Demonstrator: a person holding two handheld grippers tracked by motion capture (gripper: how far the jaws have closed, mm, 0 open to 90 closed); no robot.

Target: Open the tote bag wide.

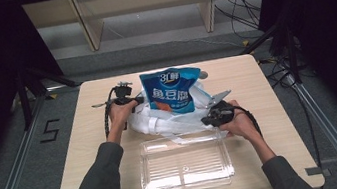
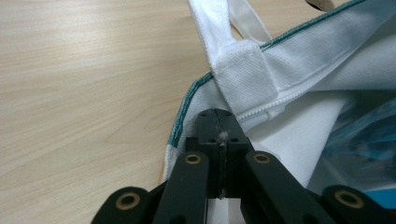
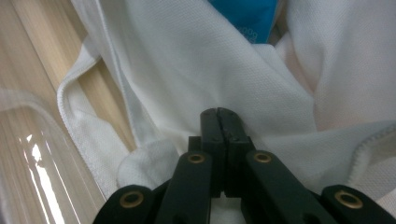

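Nearest the camera in the high view: two dark sleeves coming up from the bottom edge, forearms angled outward across a pale wooden table. Between them, a clear plastic tray, empty and glossy, lying flat near the front edge.

Left hand stretched forward to the left side of a white cloth bag, wrist fairly straight, left gripper pointing right into the fabric. Right hand drawn in lower, at the bag's right side, wrist bent inward, right gripper aimed left, grey plate on top tilted up.

Left gripper view: jaws pressed together on the bag's rim — pinched on the green-stitched edge, just below where a white strap is sewn on with a square patch. Right gripper view: jaws likewise closed tight, a fold of the white fabric caught between the tips.

Bag sitting mid-table, just behind the tray, rumpled and slumped, straps trailing toward the tray. Blue food pouch standing up out of its mouth — glossy, white lettering, an orange patch low on the front, leaning slightly back. A corner of the same blue seen inside the bag in both gripper views.
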